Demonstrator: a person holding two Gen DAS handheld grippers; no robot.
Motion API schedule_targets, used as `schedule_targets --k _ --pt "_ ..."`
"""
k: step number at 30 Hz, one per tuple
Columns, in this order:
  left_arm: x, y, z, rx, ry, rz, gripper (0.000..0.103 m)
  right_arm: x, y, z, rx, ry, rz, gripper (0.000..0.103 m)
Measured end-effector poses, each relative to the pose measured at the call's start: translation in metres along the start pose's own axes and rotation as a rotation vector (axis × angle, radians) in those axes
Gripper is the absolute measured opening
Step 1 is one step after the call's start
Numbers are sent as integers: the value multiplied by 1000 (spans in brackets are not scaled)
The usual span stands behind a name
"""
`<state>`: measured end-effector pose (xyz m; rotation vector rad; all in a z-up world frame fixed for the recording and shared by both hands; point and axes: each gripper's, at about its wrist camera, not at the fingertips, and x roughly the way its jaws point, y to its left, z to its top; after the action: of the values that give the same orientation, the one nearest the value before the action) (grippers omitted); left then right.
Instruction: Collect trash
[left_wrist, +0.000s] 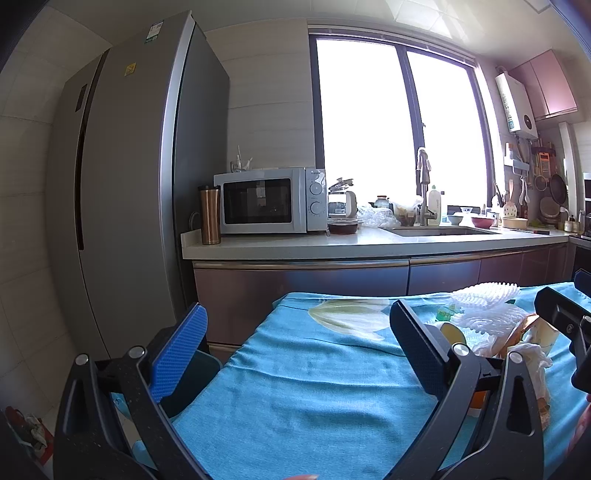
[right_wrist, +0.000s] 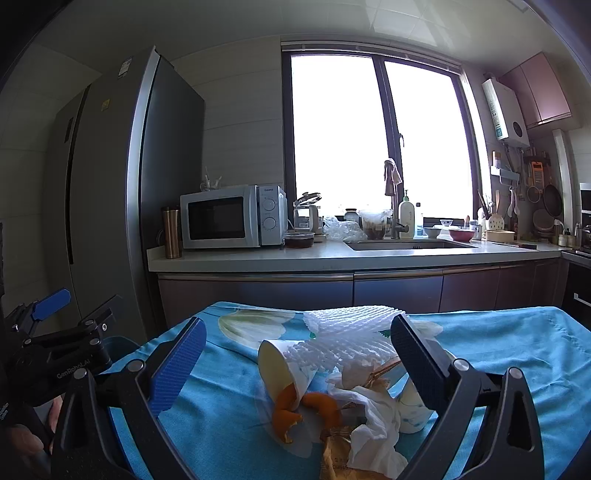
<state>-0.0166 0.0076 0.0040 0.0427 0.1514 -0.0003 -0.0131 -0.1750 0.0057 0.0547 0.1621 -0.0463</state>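
Both grippers spread wide, empty: right gripper over trash pile frame centre; left gripper above blue cloth.

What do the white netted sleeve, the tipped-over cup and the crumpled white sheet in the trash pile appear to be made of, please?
White netted sleeve: likely soft foam mesh, matte, with an open ribbed lattice.
Tipped-over cup: probably paper, with thin walls and a dull cream inside.
Crumpled white sheet: looks like tissue or napkin paper, with soft, limp folds and no shine.

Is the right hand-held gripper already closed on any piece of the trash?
No: the right hand-held gripper stands wide open, its fingers either side of the orange peel and crumpled white tissue, gripping neither.
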Motion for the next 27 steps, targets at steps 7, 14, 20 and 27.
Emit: schedule_targets --k 7,14,20,27 --pt "0 0 0 -1 0 0 97 1 0 -1 2 -2 -3 97" --pt "0 0 0 -2 1 -1 97 3 -1 -2 6 -2 -3 97" --pt "1 -1 0 0 5 -7 97 4 -2 -2 7 -4 -6 97" --pt "7 -6 -3 5 39 -46 97 4 -15 -4 11 10 -39 97"
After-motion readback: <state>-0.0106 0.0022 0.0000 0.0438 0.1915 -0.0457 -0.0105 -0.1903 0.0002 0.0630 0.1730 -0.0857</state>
